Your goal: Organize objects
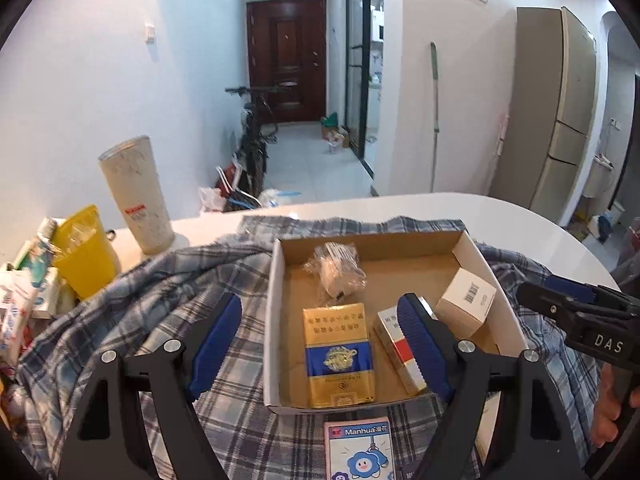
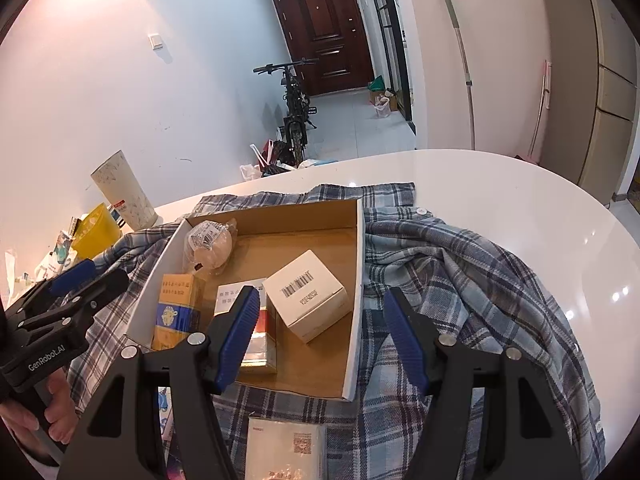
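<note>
A shallow cardboard box [image 1: 276,320] sits on a blue plaid shirt [image 1: 168,300] spread over the white table [image 1: 500,216]. Inside it lie a gold-and-blue packet [image 1: 338,354], a red-and-white packet [image 1: 400,354] just beside that, a white carton with a barcode [image 1: 466,302] towards the right wall, and a crinkled clear-wrapped item [image 1: 336,270] at the back. The left gripper [image 1: 322,344] hangs above the box's near left corner, its jaws spread wide with nothing pinched between them. The right gripper [image 2: 320,334] hovers over the box's right wall, jaws parted and, as far as I can see from here, gripping nothing. A pink card pack [image 1: 358,450] lies on the shirt just in front of the box. A tall pale tumbler [image 1: 138,196] and a yellow container [image 1: 86,250] stand off to the left
</note>
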Action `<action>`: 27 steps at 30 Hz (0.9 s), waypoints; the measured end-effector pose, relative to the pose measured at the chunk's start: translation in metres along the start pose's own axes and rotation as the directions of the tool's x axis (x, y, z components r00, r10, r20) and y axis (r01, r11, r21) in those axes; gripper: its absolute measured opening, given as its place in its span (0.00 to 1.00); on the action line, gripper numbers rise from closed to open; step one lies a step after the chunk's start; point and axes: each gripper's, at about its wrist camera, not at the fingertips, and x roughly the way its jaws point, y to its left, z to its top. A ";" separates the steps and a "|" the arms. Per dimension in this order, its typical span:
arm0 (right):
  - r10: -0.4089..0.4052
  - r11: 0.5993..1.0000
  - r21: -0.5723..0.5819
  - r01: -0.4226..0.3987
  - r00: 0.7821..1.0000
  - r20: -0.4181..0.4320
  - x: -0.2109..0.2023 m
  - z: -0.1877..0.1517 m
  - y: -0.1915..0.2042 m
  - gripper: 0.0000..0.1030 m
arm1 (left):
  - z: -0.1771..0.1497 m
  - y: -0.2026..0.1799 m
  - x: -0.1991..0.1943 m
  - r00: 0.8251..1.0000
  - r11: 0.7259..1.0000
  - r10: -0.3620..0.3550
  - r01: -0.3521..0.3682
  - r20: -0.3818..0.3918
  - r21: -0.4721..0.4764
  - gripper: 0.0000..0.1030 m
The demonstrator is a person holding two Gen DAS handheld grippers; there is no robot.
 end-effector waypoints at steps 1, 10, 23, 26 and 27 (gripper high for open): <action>0.006 1.000 -0.004 -0.006 1.000 0.003 -0.002 0.000 0.002 0.62 | 0.001 0.000 -0.004 1.000 1.000 -0.001 0.001 0.010 0.003 0.80; 0.024 0.999 -0.046 -0.020 0.995 0.093 -0.046 0.008 0.017 0.62 | 0.011 0.003 -0.063 0.987 0.999 -0.032 0.035 0.160 -0.011 0.87; 0.032 0.996 -0.082 -0.018 0.986 0.166 -0.108 -0.014 0.024 0.72 | -0.004 -0.004 -0.145 0.942 0.990 -0.105 0.128 0.319 -0.054 1.00; 0.026 0.998 -0.056 -0.016 0.984 0.179 -0.117 -0.018 0.022 0.82 | -0.008 -0.004 -0.160 0.931 0.984 -0.136 0.166 0.338 -0.062 1.00; 0.029 0.999 -0.046 -0.021 0.983 0.184 -0.119 -0.018 0.021 0.87 | -0.010 -0.004 -0.164 0.930 0.984 -0.136 0.167 0.340 -0.062 1.00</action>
